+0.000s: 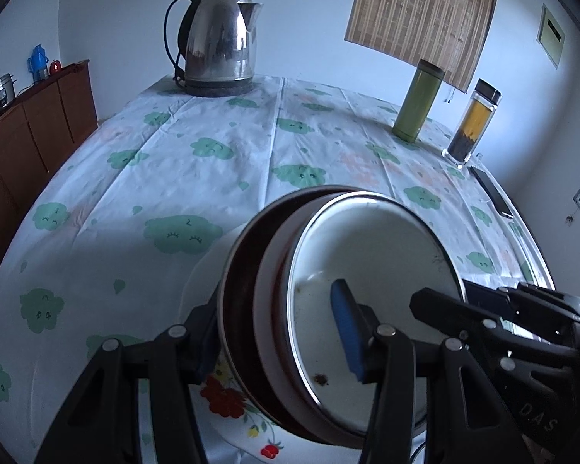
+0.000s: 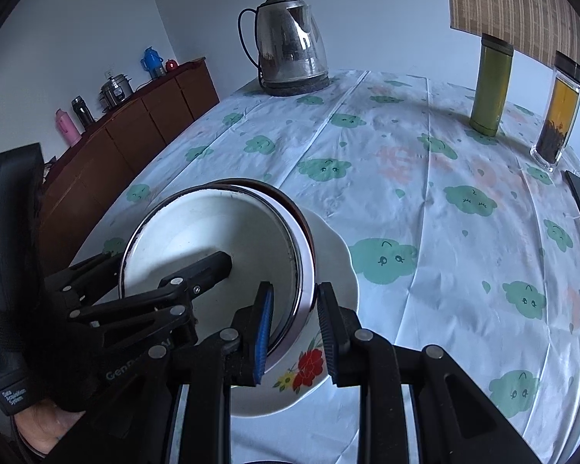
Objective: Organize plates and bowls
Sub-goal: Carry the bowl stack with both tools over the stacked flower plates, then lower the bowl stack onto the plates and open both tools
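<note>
Three nested bowls sit over a floral plate (image 1: 228, 398) (image 2: 330, 243): a white enamel bowl (image 1: 375, 255) (image 2: 212, 232) inside a white bowl (image 1: 270, 290), inside a dark brown bowl (image 1: 241, 309). The stack looks tilted. My left gripper (image 1: 278, 309) is shut on the stack's near wall, its blue pad (image 1: 348, 332) inside the enamel bowl and the other finger outside the brown one. My right gripper (image 2: 294, 294) is shut on the opposite side of the rims, with its blue pad (image 2: 265, 328) inside. Each gripper shows in the other's view, the right gripper (image 1: 437, 301) and the left gripper (image 2: 212, 266).
A cloud-print cloth (image 1: 174, 162) covers the table. At the back stands a steel kettle (image 1: 220, 38). A green flask (image 1: 419, 100), a tea jar (image 1: 469, 123) and a dark phone (image 1: 491, 191) line the right edge. A wooden cabinet (image 1: 27, 127) is at the left.
</note>
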{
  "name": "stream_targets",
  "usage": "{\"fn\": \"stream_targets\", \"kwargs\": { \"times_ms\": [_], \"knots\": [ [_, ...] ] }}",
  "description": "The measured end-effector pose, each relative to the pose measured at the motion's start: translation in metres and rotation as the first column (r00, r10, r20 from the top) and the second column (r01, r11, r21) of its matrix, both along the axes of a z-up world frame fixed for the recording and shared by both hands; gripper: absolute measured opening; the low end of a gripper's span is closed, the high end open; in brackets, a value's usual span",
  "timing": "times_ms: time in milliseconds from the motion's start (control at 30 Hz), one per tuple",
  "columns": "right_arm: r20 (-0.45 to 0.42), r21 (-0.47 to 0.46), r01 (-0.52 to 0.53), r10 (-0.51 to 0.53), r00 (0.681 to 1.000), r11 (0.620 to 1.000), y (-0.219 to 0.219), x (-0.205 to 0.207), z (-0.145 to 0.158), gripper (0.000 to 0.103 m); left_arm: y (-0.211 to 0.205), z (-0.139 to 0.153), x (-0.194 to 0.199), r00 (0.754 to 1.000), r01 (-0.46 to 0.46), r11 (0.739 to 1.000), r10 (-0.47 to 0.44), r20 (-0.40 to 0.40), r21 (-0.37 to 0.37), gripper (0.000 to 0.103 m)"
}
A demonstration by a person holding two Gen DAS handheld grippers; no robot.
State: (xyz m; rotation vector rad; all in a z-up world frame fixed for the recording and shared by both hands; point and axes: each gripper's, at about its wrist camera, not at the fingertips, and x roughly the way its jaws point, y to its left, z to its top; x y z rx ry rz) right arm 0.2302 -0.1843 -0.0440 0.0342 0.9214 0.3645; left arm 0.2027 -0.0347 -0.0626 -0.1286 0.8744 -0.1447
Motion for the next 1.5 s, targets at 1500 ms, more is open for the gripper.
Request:
{"fn": "stream_targets", "kwargs": {
  "times_ms": [1500],
  "knots": [
    [0.152, 0.071, 0.020, -0.031, 0.988, 0.997, -0.017, -0.009, 0.000, 0.055, -0.002, 0.004, -0.008, 0.993, -0.046, 0.996, 0.037, 0.116, 0.073, 0.081]
  ]
}}
